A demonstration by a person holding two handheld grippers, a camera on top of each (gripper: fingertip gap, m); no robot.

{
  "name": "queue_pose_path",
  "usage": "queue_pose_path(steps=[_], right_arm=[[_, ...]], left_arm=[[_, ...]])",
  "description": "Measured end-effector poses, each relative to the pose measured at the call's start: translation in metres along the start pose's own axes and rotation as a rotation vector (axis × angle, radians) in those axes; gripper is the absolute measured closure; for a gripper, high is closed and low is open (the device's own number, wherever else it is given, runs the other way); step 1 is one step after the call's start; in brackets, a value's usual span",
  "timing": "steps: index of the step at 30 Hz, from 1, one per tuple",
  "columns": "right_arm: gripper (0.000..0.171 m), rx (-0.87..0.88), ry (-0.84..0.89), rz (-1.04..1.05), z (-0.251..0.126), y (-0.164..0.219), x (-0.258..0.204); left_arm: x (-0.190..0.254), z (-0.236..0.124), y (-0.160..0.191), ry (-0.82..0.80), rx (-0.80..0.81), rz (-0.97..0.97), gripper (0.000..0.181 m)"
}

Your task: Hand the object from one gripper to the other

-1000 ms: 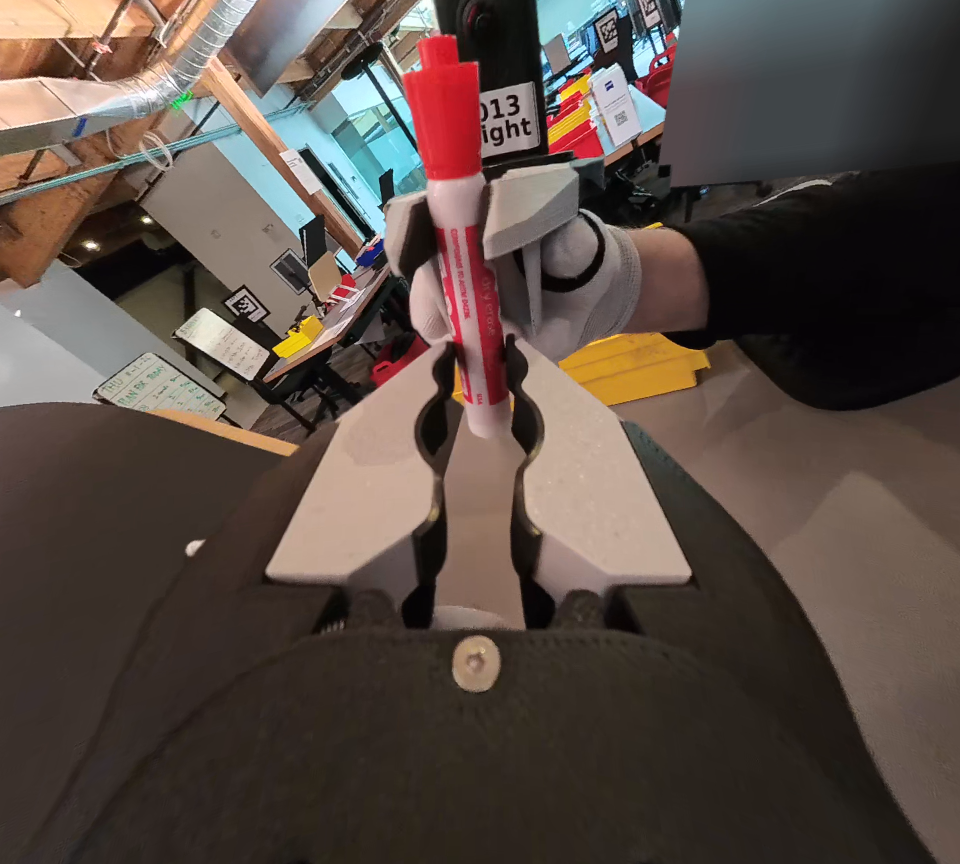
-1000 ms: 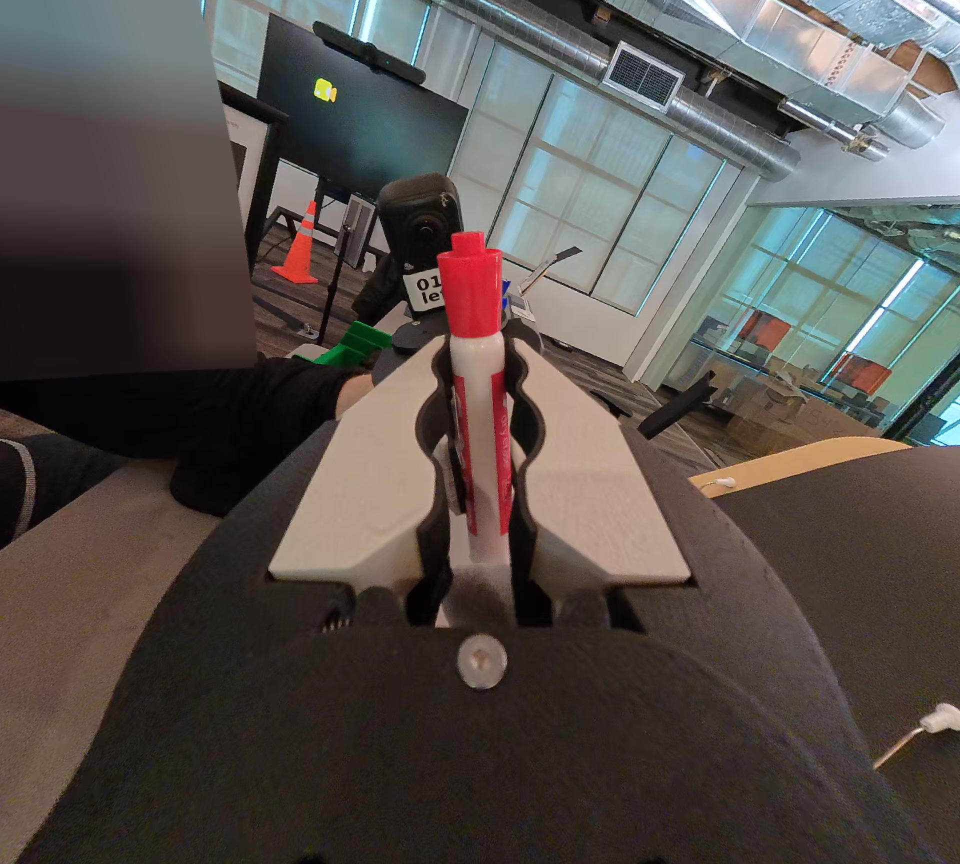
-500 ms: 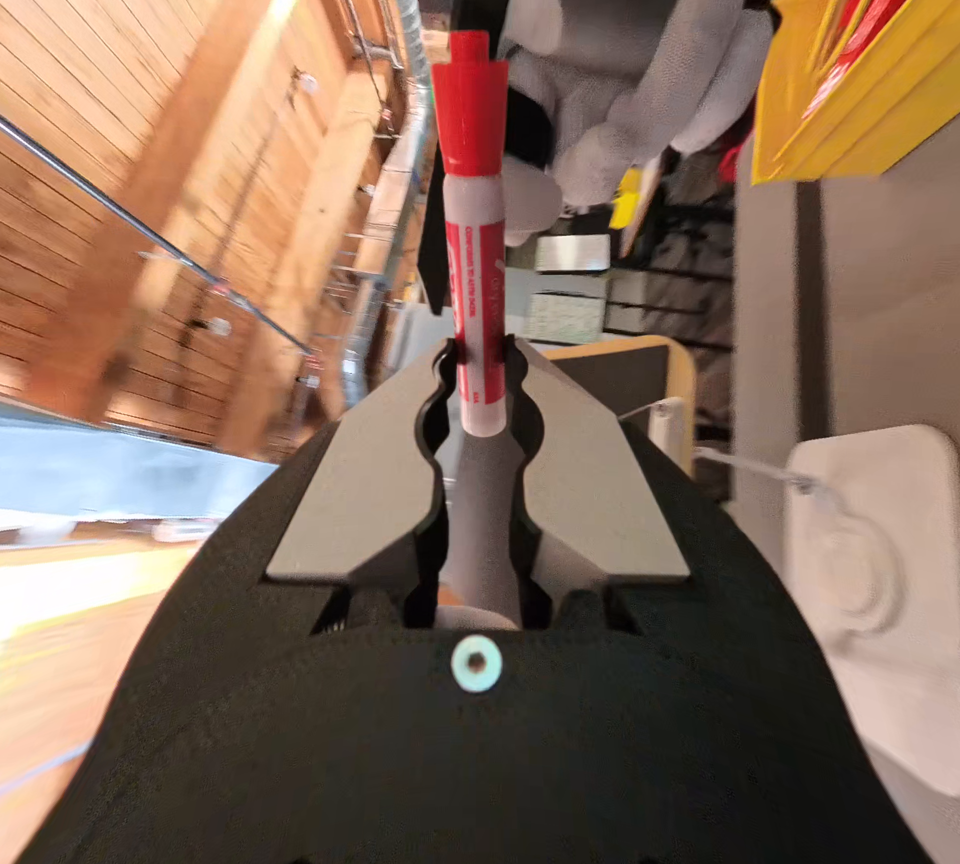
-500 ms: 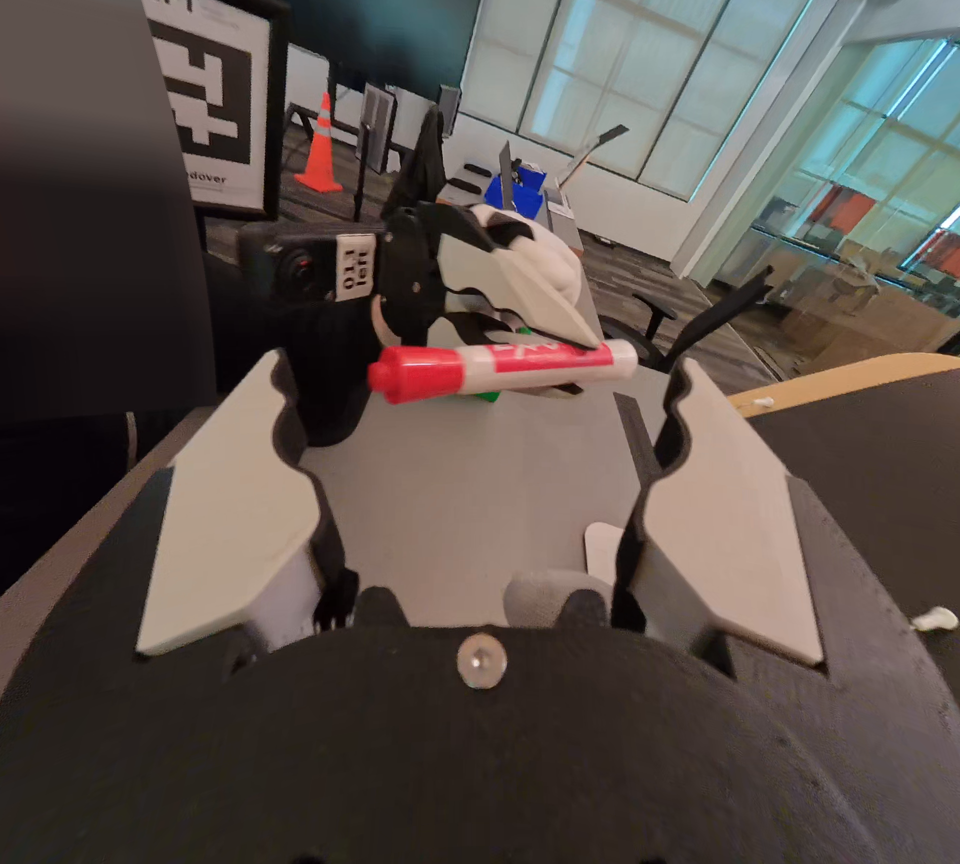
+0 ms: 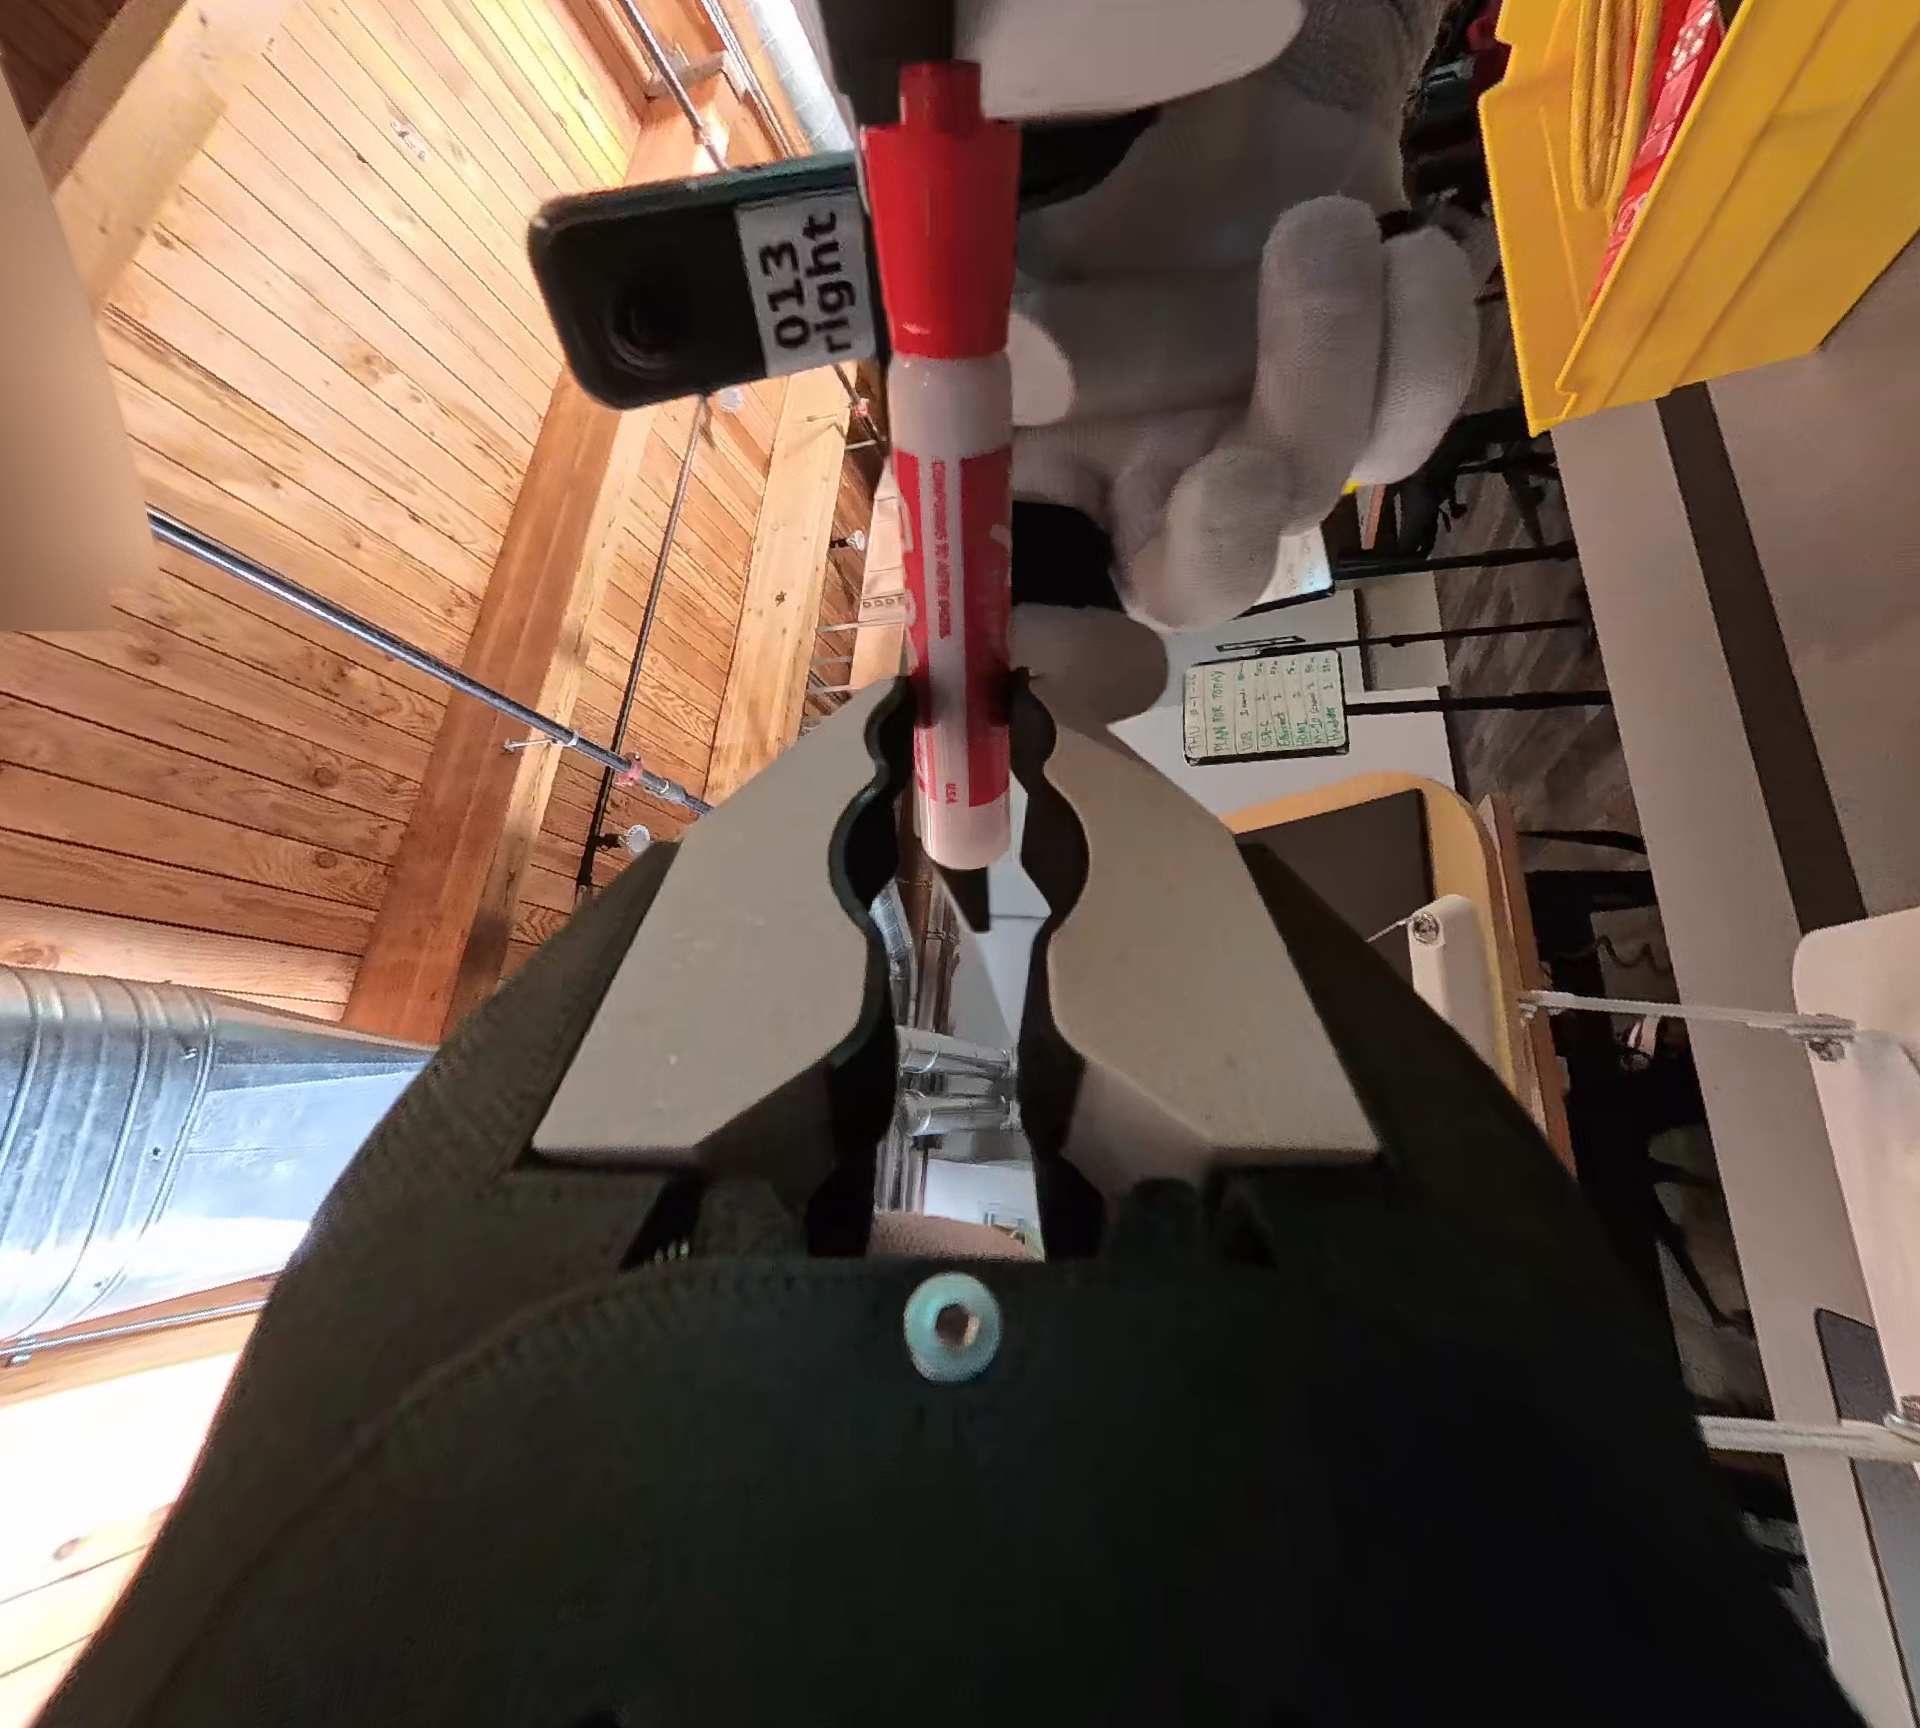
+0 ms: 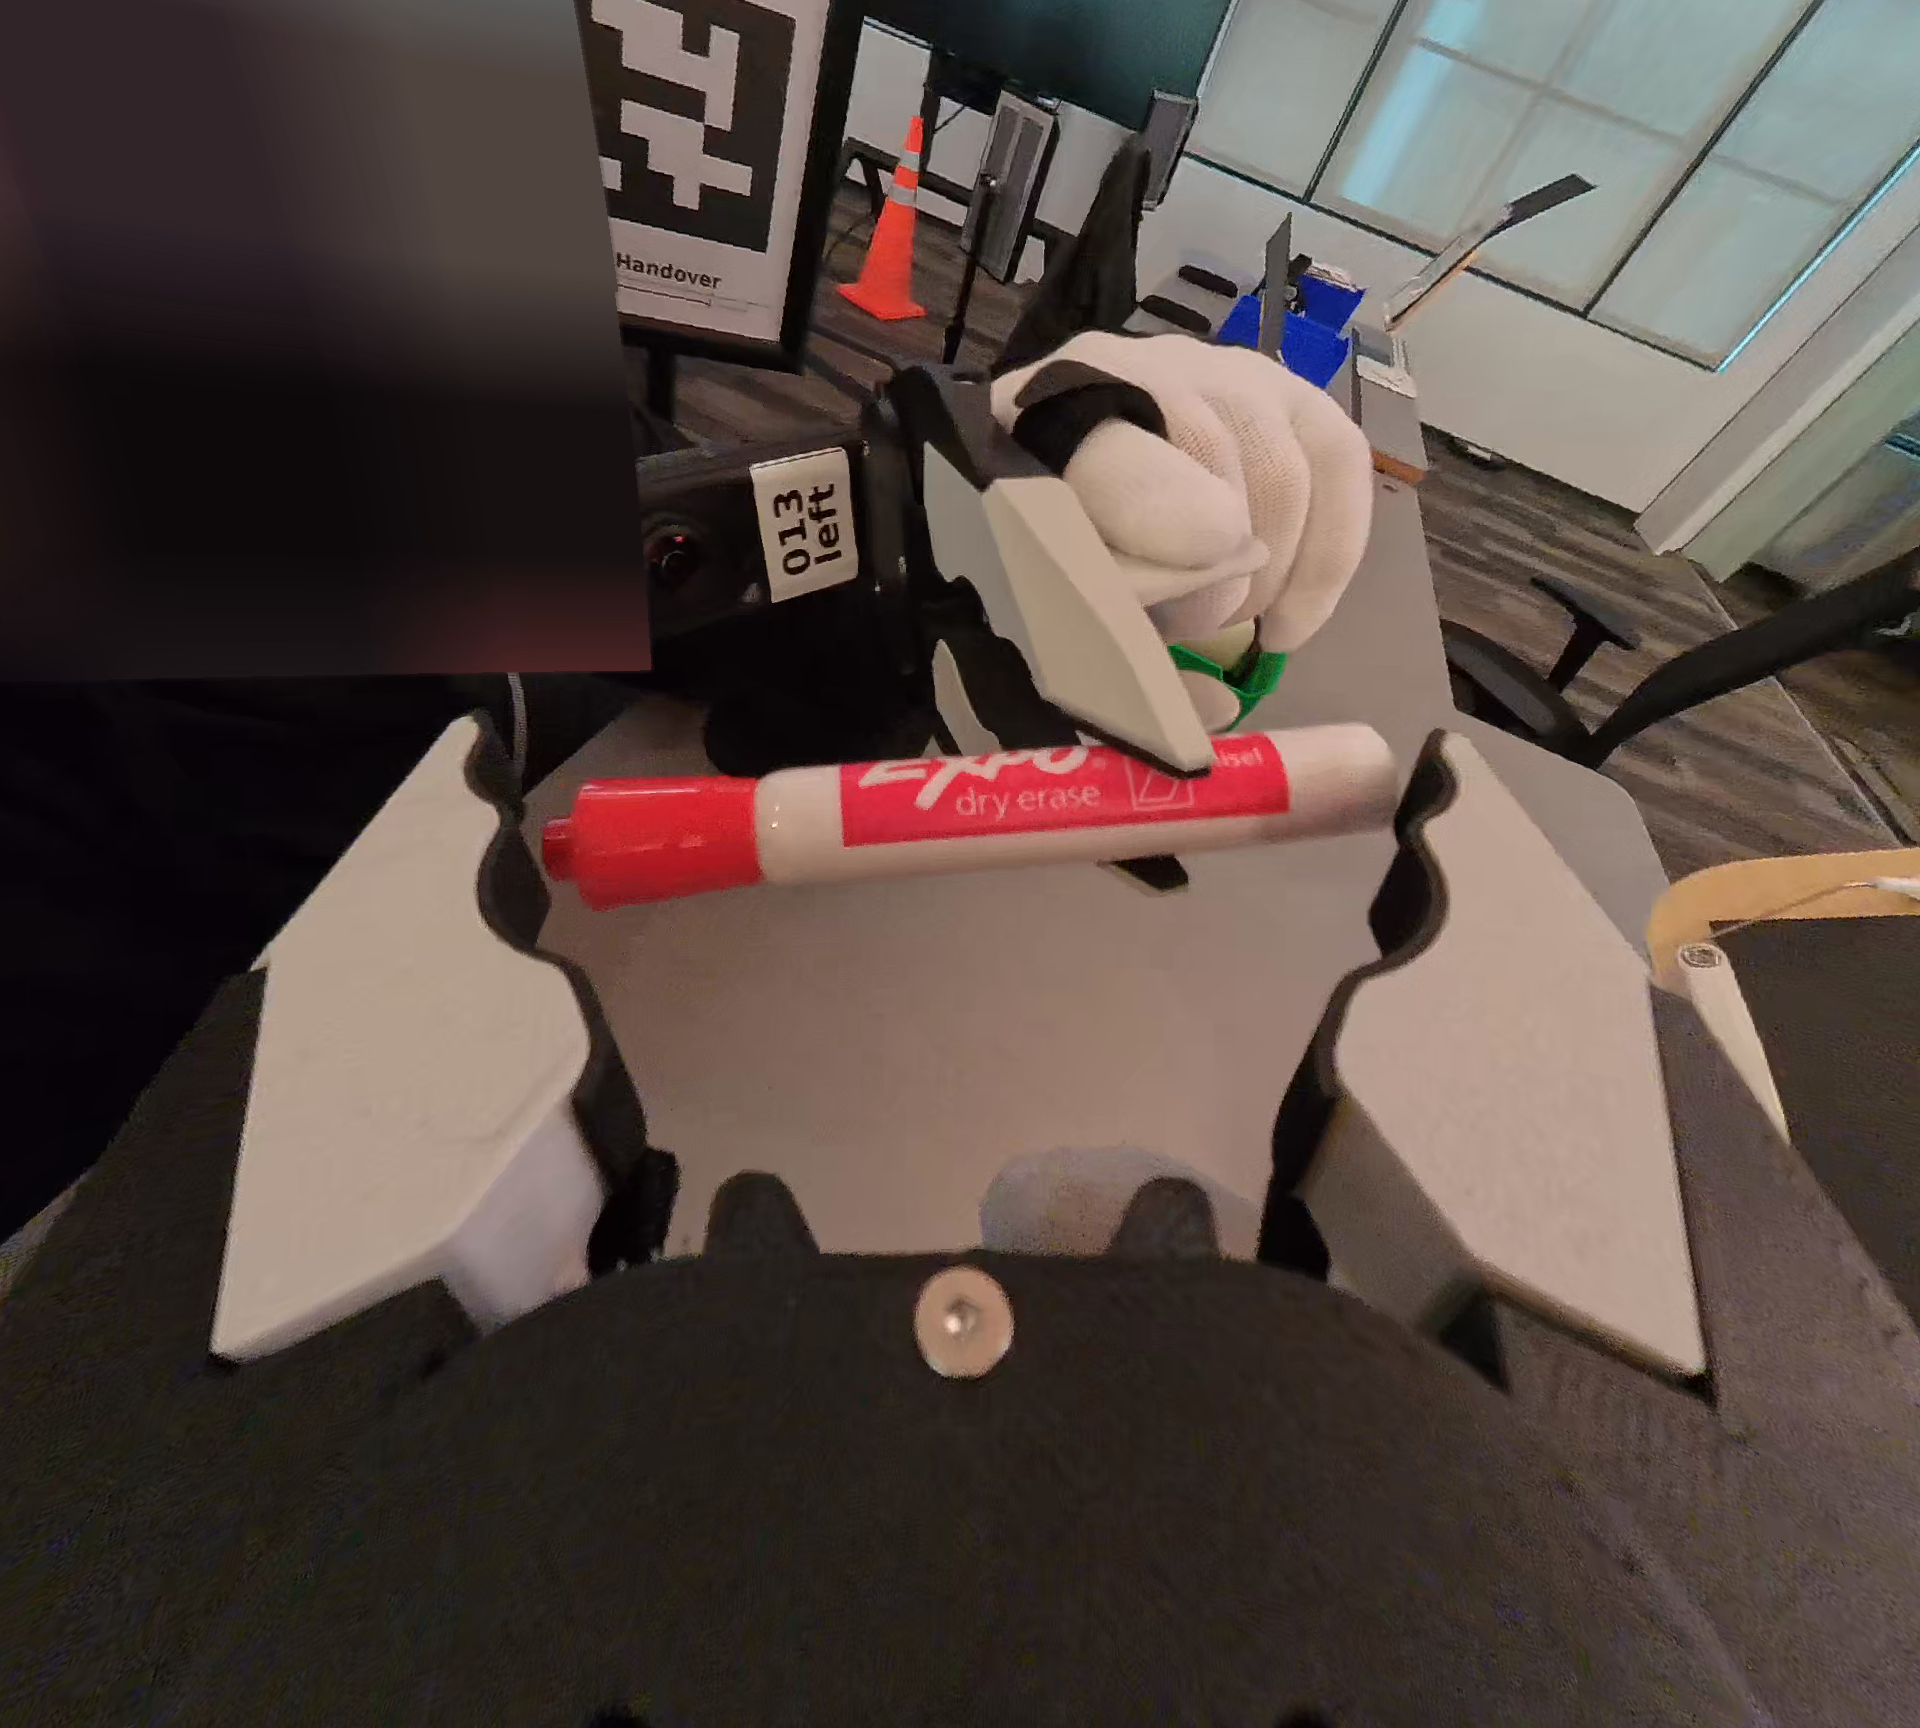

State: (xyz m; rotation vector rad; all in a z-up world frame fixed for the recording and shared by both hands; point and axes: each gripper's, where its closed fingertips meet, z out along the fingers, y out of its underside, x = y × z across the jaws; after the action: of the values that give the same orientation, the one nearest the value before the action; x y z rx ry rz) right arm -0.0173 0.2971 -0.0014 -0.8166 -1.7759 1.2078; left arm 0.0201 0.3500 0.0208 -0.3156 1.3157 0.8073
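A red and white dry-erase marker [image 5: 951, 483] with a red cap is gripped near its white end by my left gripper [image 5: 961, 712], which is shut on it; both pads press its barrel. In the right wrist view the marker [image 6: 966, 811] lies crosswise, cap to the left, with the left gripper [image 6: 1164, 816] clamped on it from behind in a white-gloved hand. My right gripper [image 6: 961, 743] is wide open, its fingertips level with the two ends of the marker and not pressing it. One right finger [image 5: 1122, 42] shows by the cap in the left wrist view.
A grey tabletop [image 6: 935, 1055] lies below the grippers. A yellow bin [image 5: 1704, 120] and a white block [image 5: 1860, 1003] are at the right in the left wrist view. A framed sign [image 6: 696, 99], an orange cone [image 6: 894, 224] and an office chair [image 6: 1662, 670] stand behind. My right fingertips sit around 4 cm from my left ones.
A second ago both grippers were shut on the marker. The right gripper opened and let go; the left turned the marker crosswise, and it now sits closer between the right's open fingers.
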Motion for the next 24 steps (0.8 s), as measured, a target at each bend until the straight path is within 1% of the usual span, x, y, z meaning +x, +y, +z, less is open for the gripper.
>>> queue_pose_path(steps=[4, 8, 20, 21, 23, 24], right_arm=[[0.013, -0.039, 0.036, -0.048, 0.002, 0.006, 0.004], [0.014, -0.006, 0.017, -0.014, 0.002, 0.002, 0.004], [0.015, 0.022, 0.054, -0.026, 0.003, -0.005, 0.013], [0.015, 0.021, 0.057, -0.027, 0.003, -0.005, 0.013], [0.016, 0.018, 0.078, -0.036, 0.001, -0.008, 0.015], [0.016, 0.013, 0.093, -0.038, -0.002, -0.009, 0.017]], left_arm=[[0.002, 0.001, 0.003, 0.006, 0.008, -0.039, 0.165], [0.001, 0.000, 0.004, -0.001, 0.006, -0.035, 0.165], [-0.004, 0.002, 0.012, -0.042, -0.019, -0.050, 0.164], [-0.005, 0.002, 0.013, -0.044, -0.019, -0.056, 0.163], [-0.009, 0.001, 0.015, -0.060, -0.026, -0.063, 0.149], [-0.014, -0.001, 0.015, -0.081, -0.019, -0.084, 0.134]])
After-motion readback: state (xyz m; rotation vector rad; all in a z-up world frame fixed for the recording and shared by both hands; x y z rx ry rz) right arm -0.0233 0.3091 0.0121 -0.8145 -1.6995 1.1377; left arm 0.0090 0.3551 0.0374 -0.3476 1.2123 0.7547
